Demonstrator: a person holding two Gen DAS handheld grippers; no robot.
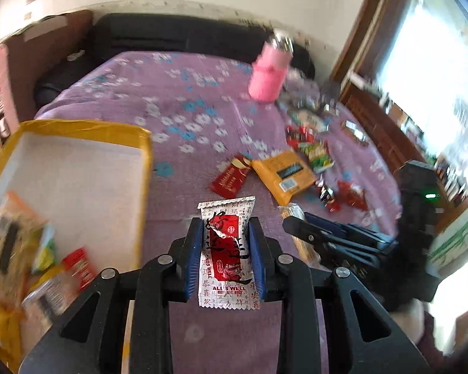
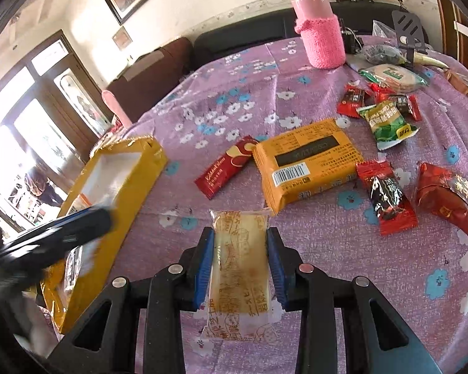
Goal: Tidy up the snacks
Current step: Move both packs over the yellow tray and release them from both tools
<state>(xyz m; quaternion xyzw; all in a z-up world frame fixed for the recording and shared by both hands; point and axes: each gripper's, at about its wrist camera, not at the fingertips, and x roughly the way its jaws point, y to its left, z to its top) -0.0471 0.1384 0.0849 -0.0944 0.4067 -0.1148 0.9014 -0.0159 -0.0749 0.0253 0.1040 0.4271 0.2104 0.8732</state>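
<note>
Two grippers, one snack each: the left gripper (image 1: 226, 227) pinches a white-and-red packet (image 1: 226, 249) beside the yellow box (image 1: 78, 168); the right gripper (image 2: 240, 237) pinches a pale wafer packet (image 2: 240, 268). About nine loose snacks dot the counter (image 2: 327, 249). The box's contents are blurred.

Bare cloth (image 2: 221, 87) lies open toward the yellow box (image 2: 140, 168) — loose packets (image 2: 387, 196) crowd the right.

A white-and-red snack packet (image 1: 227, 251) (printed "ALL'S WELL") sits pinched lengthwise just right of the yellow box (image 1: 78, 168), whose near left corner holds several packets. A pale yellow packet (image 2: 240, 275) is clamped likewise. Beyond lie an orange biscuit pack (image 2: 309, 163), a red wafer stick (image 2: 226, 166) and red candies (image 2: 385, 198).
</note>
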